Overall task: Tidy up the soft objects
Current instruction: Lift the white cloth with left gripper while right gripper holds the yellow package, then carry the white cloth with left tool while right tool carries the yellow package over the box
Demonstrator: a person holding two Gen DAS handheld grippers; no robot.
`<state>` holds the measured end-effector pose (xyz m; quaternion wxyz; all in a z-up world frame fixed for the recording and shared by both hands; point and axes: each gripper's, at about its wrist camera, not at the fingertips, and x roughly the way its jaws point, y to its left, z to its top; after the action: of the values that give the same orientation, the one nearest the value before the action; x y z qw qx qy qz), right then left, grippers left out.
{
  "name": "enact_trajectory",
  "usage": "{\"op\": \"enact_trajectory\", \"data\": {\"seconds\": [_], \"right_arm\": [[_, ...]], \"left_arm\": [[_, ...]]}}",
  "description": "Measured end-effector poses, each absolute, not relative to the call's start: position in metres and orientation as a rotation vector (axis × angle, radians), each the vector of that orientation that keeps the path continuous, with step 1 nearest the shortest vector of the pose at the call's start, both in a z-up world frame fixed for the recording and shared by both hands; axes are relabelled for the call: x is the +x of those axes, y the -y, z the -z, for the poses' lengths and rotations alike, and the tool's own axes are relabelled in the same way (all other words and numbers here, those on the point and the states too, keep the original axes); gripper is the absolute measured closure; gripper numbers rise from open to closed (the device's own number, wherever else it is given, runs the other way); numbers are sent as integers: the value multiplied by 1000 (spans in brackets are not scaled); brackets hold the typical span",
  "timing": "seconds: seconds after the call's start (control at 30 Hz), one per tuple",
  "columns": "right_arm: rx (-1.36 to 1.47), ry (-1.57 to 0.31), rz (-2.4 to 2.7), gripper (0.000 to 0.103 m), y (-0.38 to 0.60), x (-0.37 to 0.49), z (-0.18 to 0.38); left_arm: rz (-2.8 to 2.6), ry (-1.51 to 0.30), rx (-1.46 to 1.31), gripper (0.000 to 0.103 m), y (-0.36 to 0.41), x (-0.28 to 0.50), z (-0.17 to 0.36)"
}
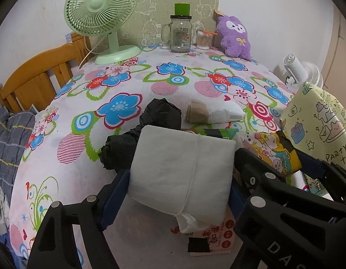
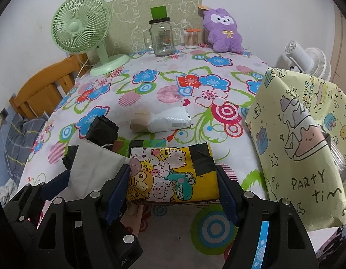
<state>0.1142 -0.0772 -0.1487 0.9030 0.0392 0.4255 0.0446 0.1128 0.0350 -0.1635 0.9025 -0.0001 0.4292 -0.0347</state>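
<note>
Left wrist view: the left claw [image 1: 180, 179] pinches a white soft pack [image 1: 182, 170] between its blue pads, one pad on each long side. The pack's long axis runs from 6 toward 12 o'clock, and a thin string circles it lengthwise, knotted at the near end. It sits low in the centre, above the flowered desk cloth [image 1: 128, 85]. Under its near end lies a wipes packet [image 1: 215, 237] with red print too small to read. Just beyond, at 11 o'clock, lie black crumpled bundles [image 1: 159, 112]; at 1 o'clock rests a white-and-tan packet [image 1: 214, 112], long axis from 9 to 3 o'clock.

Right wrist view: the right claw [image 2: 173, 179] squeezes a yellow cartoon-animal pack [image 2: 173, 174] from both sides, black tape across its far right corner. Its long axis lies from 9 to 3 o'clock. At 3 o'clock stands a pale yellow bag [image 2: 307, 145] lettered "PARTY tim", with "HAPPY" faint near its top; its contents are hidden.

At 12 o'clock on the far desk edge stand a glass handled jar [image 2: 160, 40], dark-lidded, seemingly holding nothing, its label unreadable, with a green cup [image 2: 158, 12] seen above its lid, and a clear tub of cotton swabs [image 2: 191, 38]. A purple plush [image 2: 223, 31] sits at 1 o'clock, a green fan [image 2: 81, 29] at 10 o'clock, a white fan [image 2: 307, 60] at 2 o'clock.
</note>
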Motion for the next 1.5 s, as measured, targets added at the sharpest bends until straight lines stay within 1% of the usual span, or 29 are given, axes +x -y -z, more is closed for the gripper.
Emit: {"op": "enact_trajectory", "data": {"seconds": [0.6, 1.17, 1.5], "right_arm": [[82, -802, -110, 28, 86, 99, 116], [58, -694, -152, 28, 94, 88, 61], [42, -649, -178, 28, 102, 81, 35]], "left_arm": [[52, -809, 1, 21, -26, 99, 130], [14, -696, -12, 21, -16, 86, 77], [7, -649, 1, 21, -5, 79, 56]]}}
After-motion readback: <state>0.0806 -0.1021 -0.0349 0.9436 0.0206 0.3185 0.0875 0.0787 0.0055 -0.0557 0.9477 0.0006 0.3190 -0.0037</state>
